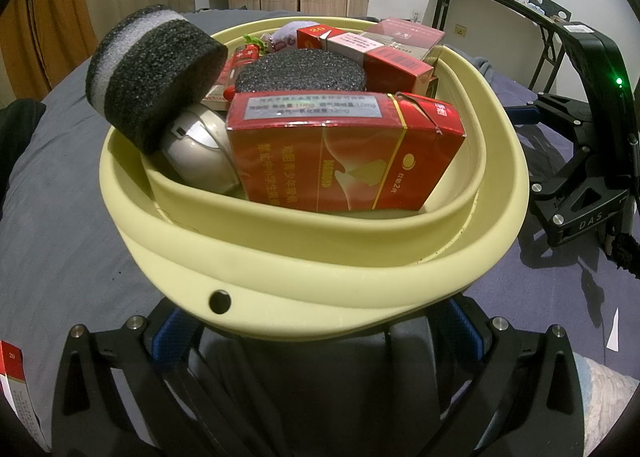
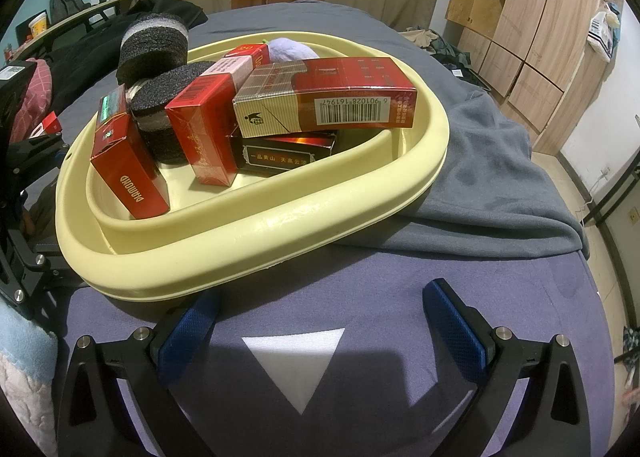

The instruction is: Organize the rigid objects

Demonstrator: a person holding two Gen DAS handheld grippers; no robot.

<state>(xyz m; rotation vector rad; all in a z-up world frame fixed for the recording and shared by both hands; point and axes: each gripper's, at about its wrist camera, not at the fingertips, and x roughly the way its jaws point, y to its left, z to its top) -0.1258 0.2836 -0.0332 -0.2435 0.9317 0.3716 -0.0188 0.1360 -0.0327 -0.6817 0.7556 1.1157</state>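
Right now my cream collapsible basin (image 1: pixel 280 269) fills the centre of the left wrist view, holding a red Diamond cigarette box (image 1: pixel 344 153), a silver mouse (image 1: pixel 200 149) and a black foam roll (image 1: pixel 152 73) leaning at its upper-left rim. My left gripper (image 1: pixel 316 333) sits spread beneath the near rim. My right gripper (image 2: pixel 320 321) hangs apart over the purple bedsheet (image 2: pixel 380 289) and a white paper triangle (image 2: pixel 296 361).

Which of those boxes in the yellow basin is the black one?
The black box lies flat on the basin floor, pinned under the tan-and-red carton. It alone is black with gold lettering; the other boxes are red.
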